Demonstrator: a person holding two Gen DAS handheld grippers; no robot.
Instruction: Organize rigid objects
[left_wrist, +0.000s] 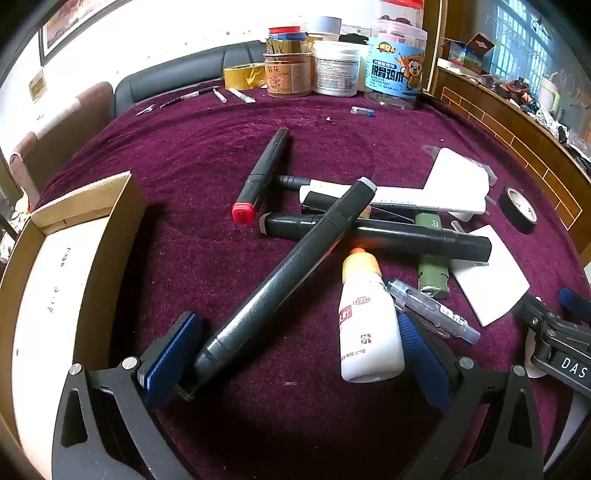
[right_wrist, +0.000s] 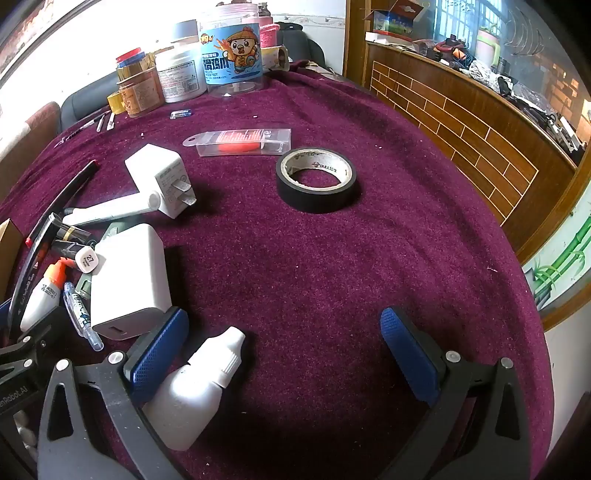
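My left gripper (left_wrist: 299, 354) is open over a pile of stationery on the purple cloth. A long black marker (left_wrist: 288, 280) lies diagonally between its fingers, one end beside the left pad (left_wrist: 173, 354). A white glue bottle (left_wrist: 365, 321) rests against the right pad. Behind lie a red-capped marker (left_wrist: 262, 177), another black marker (left_wrist: 376, 232) and a white pen (left_wrist: 388, 195). My right gripper (right_wrist: 284, 356) is open too. A small white dropper bottle (right_wrist: 199, 376) lies on the cloth just inside its left finger, not pinched. A black tape roll (right_wrist: 316, 179) lies further ahead.
An open cardboard box (left_wrist: 74, 258) stands at the left. White plug chargers (right_wrist: 162, 181) (right_wrist: 129, 280), a green lighter (left_wrist: 432, 269) and a clear pen (left_wrist: 432, 306) lie by the pile. A clear package (right_wrist: 240, 142) and jars (right_wrist: 232, 55) stand at the back. A wooden wall (right_wrist: 461, 129) bounds the right.
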